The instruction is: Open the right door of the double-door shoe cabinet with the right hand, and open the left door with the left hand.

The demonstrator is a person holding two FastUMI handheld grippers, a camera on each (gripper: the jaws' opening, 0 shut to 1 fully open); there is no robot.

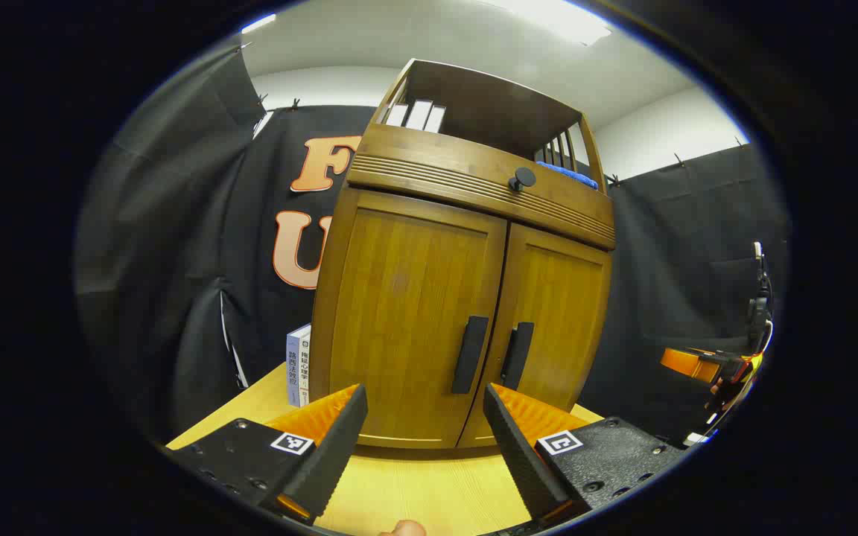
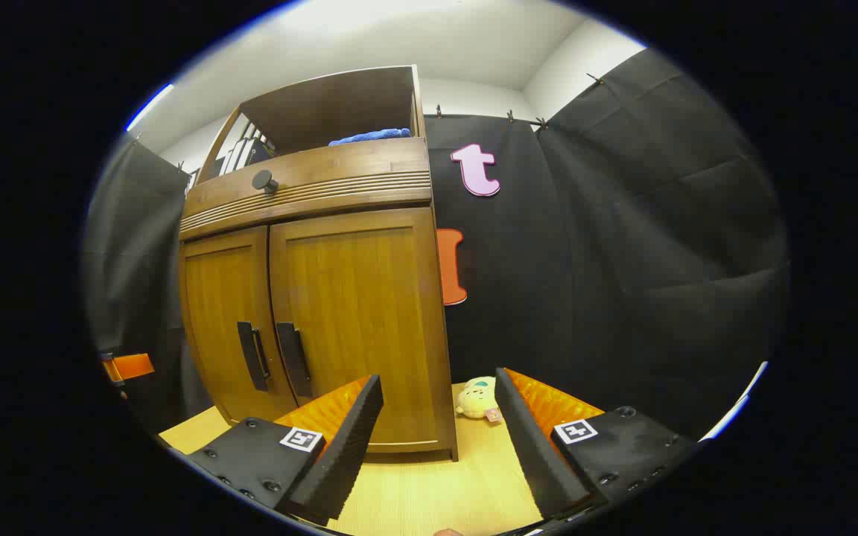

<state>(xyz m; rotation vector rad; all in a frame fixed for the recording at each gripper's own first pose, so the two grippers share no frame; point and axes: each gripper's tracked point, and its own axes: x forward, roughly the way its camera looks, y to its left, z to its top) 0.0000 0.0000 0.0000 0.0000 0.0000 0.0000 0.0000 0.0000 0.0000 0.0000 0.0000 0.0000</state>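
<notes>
A wooden double-door shoe cabinet (image 1: 466, 246) stands on a light wooden table, both doors closed. In the left gripper view the left door (image 1: 407, 313) carries a black handle (image 1: 469, 354), and the right door's handle (image 1: 518, 354) is just beside it. My left gripper (image 1: 425, 402) is open, a short way in front of the left door's lower part, holding nothing. In the right gripper view the right door (image 2: 354, 313) and its handle (image 2: 294, 359) sit left of centre. My right gripper (image 2: 436, 391) is open and empty, in front of the cabinet's right corner.
A round black knob (image 1: 523, 178) sits on the drawer band above the doors. Books (image 1: 299, 365) stand left of the cabinet; a small plush toy (image 2: 476, 398) lies on the table (image 2: 429, 491) to its right. The other gripper's orange part (image 1: 690, 363) shows far right.
</notes>
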